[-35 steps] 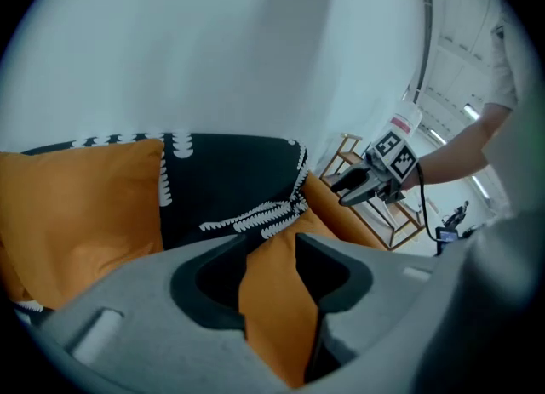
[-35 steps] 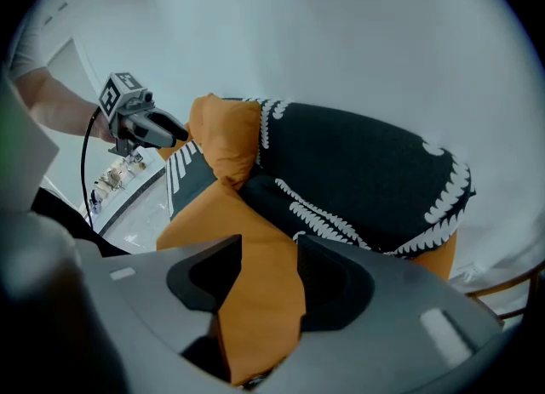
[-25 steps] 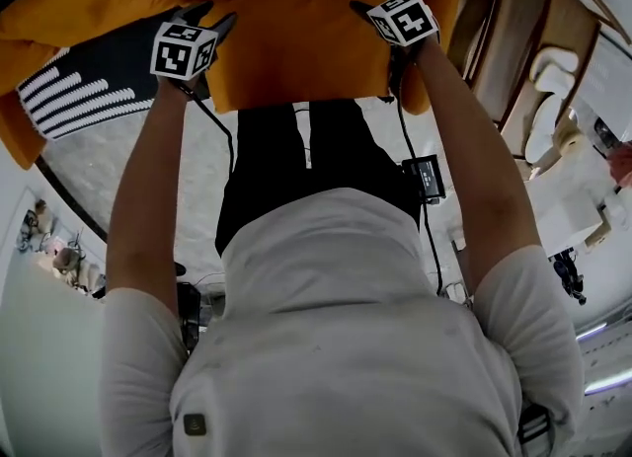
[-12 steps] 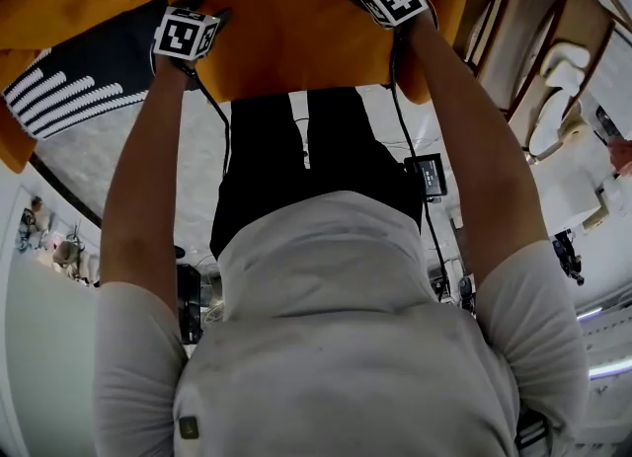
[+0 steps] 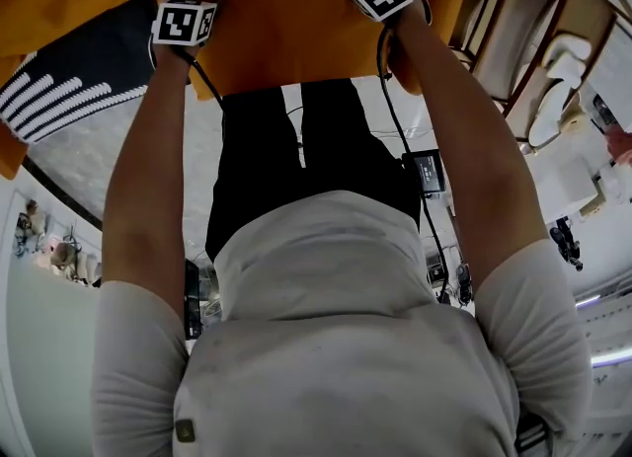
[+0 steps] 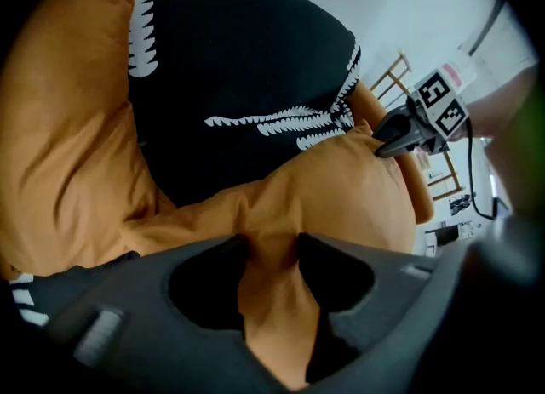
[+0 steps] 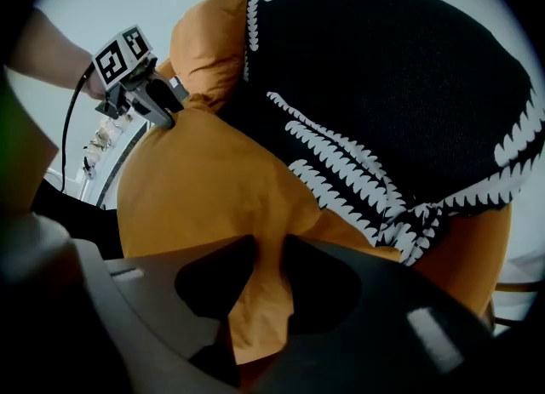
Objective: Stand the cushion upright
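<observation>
**Both grippers pinched on the orange cushion's near edge**

- Left gripper: jaws have just been closing, now clamped on a raised fold of orange fabric. The pads press it from both sides.
- Right gripper: same, jaws have just been closing and now nip a narrower fold of the same cover.
- Both holds are on the orange cushion, one near each end of the edge facing the person. It lies in front of the person at the top of the head view. What it rests on is hidden under it.
- Handling, my read: light, soft, fully compliant. The fabric bunches at both jaws, so the grip has cover, not filling. Expect sag between the two holds and some cover slip. Not fragile. A deeper bite that takes in the seam would hold better.
- Black cushion with white fringe pattern sits touching the orange one on its far side, partly on top. It will likely shift or block the tilt.
- More orange upholstery lies beyond the black cushion, so the far side is crowded.
- Wooden chairs stand off to the right, apart from the cushion.
- Cable hangs along the right forearm; watch for a snag.
- The open room is on the person's side and upward.
</observation>
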The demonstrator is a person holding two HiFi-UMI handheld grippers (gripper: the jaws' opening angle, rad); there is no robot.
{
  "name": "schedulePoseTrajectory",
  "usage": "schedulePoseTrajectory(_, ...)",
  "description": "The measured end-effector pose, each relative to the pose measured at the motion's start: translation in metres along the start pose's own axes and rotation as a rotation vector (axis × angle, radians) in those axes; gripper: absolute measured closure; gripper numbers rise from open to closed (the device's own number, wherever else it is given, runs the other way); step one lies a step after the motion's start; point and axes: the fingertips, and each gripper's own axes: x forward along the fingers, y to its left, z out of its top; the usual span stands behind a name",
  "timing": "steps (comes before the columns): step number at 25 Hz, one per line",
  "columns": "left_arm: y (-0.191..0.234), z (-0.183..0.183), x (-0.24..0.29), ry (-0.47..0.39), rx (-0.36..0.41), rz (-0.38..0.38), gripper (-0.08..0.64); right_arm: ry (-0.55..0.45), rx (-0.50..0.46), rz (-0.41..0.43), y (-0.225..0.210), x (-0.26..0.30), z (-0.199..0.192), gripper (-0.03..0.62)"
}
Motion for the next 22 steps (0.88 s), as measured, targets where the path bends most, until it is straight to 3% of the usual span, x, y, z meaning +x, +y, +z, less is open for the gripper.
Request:
schedulePoseTrajectory(4,-0.004,-0.002,-0.003,-0.008,-0.006,0.011,0.462,-0.007,0.022,0.017,0.005,-0.006,-0.003,0.508)
schedulePoseTrajectory(8,-0.007,-0.002,-0.009,-0.029,-0.008,0.012,0.525,-0.01,0.04,0.003,0.006,-0.008,-0.008,0.549)
schedulePoseTrajectory(22,-0.032,-0.019,-0.048,-0.077,0.004,-0.012,0.548,-0.09,0.065,0.008,0.036,-0.057,-0.017,0.572)
